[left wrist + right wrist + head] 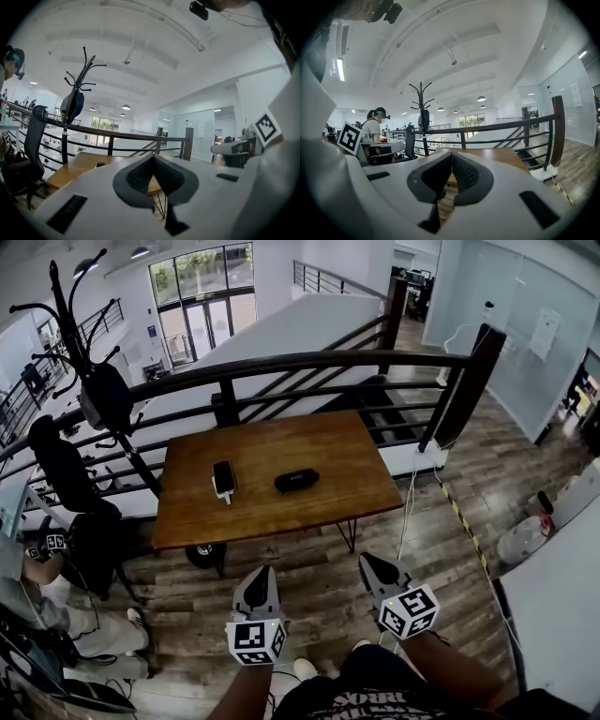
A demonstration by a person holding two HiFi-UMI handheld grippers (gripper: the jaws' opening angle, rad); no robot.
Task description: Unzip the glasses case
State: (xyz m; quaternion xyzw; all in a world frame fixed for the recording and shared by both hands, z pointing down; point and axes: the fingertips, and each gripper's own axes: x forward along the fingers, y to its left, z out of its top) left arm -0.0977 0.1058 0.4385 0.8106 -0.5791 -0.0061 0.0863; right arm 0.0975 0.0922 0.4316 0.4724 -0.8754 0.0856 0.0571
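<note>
No text, brand or number was legible: the left gripper (262,573) and right gripper (370,563) bore only black-and-white square codes (255,637), and the paper sheet (547,332) on the far right glass wall was too small to read.
</note>
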